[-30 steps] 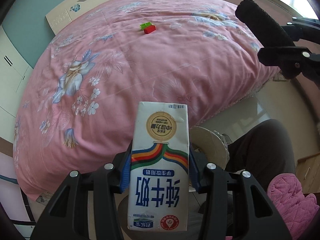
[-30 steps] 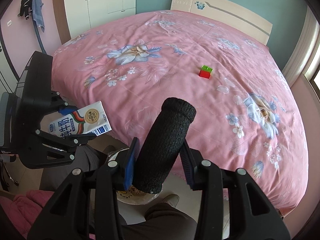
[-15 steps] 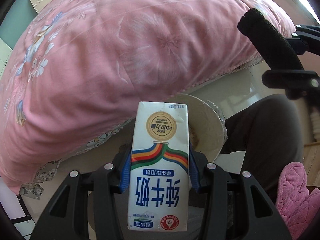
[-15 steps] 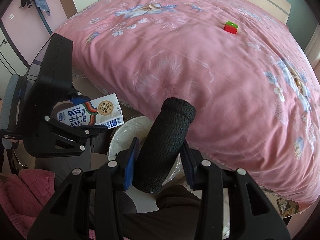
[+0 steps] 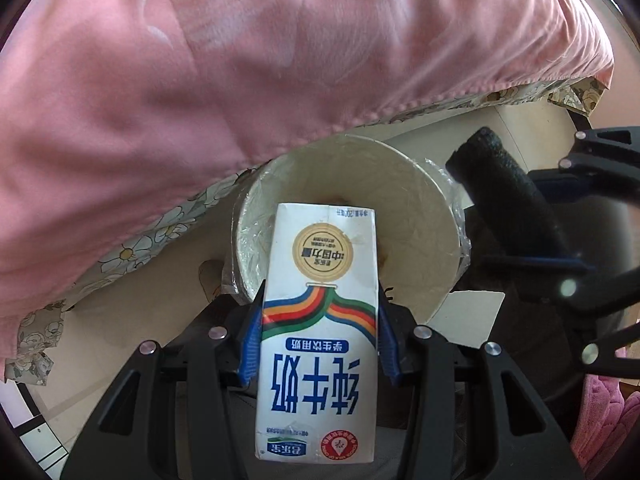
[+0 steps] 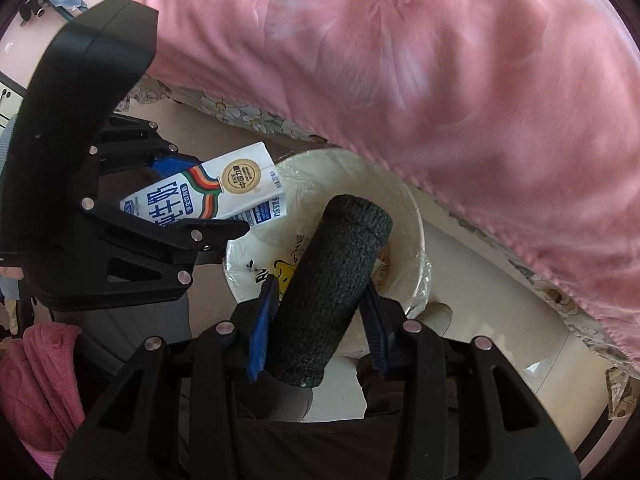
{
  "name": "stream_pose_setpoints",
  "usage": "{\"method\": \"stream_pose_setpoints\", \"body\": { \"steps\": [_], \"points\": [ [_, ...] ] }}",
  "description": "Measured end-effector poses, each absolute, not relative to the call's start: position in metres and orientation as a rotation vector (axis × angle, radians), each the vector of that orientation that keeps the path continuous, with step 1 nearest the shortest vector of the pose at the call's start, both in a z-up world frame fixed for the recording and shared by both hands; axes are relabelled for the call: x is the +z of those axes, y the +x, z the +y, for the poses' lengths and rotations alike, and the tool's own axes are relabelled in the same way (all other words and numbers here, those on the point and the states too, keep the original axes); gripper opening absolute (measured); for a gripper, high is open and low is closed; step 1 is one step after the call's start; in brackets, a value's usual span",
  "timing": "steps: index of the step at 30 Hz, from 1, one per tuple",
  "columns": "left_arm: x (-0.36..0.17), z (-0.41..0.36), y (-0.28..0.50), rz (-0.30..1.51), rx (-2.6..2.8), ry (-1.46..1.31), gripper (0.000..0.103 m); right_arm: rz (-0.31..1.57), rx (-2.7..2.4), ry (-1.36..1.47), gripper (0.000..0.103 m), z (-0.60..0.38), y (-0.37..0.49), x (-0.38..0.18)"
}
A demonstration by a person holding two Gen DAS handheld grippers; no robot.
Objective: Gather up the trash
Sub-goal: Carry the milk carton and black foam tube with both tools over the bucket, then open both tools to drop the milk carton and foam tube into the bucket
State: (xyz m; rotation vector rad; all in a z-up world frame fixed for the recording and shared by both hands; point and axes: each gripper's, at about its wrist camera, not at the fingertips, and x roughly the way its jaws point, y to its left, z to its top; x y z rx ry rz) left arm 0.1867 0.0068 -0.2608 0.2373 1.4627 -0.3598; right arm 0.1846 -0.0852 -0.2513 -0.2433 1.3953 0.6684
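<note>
My left gripper [image 5: 320, 320] is shut on a white milk carton [image 5: 320, 320] with a rainbow stripe and blue characters; its far end hangs over the rim of a cream waste bin [image 5: 400, 184] lined with clear plastic. My right gripper [image 6: 320, 304] is shut on a black foam cylinder [image 6: 332, 288], held above the same bin [image 6: 408, 216]. In the right wrist view the carton [image 6: 208, 200] and the left gripper [image 6: 120, 200] show at left; in the left wrist view the cylinder [image 5: 508, 192] and the right gripper [image 5: 580, 240] show at right.
The pink quilt [image 5: 240, 60] of the bed overhangs the bin's far side [image 6: 440, 80], with a floral sheet edge [image 5: 132, 248] below it. The person's dark trousers [image 6: 360, 440] and pink slippers [image 6: 36, 380] are near the bin on the pale floor [image 6: 480, 280].
Both grippers have tilted down from the bed top toward the floor and come closer to the bin. The carton and the cylinder now hang over its opening. Both stay gripped.
</note>
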Motion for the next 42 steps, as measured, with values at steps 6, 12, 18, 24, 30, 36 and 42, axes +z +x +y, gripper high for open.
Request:
{"method": "stream_pose_setpoints", "body": {
  "steps": [6,12,18,24,30,36,42],
  "points": [
    [-0.294,0.003,0.198,1.501,-0.350,0.216,0.049,1.490,0.659,-0.213,0.042,-0.078,0.190,-0.299],
    [-0.321,-0.001,0.205,1.537,-0.351,0.190,0.049,1.566,0.636,-0.176,0.042,-0.072,0.201,-0.340],
    [-0.347,0.000,0.206,1.577,-0.362,0.130,0.049,1.621,0.608,-0.144,0.042,-0.071,0.204,-0.370],
    [-0.369,0.000,0.210,1.617,-0.360,0.066,0.049,1.672,0.586,-0.105,0.042,-0.076,0.212,-0.397],
    [-0.390,0.003,0.212,1.657,-0.334,0.035,0.049,1.684,0.578,-0.104,0.042,-0.072,0.219,-0.413],
    [-0.406,0.004,0.216,1.697,-0.314,0.016,0.050,1.684,0.572,-0.109,0.044,-0.073,0.220,-0.421],
    [-0.407,0.003,0.217,1.701,-0.302,-0.011,0.060,1.674,0.555,-0.100,0.061,-0.070,0.225,-0.420]
  ]
}}
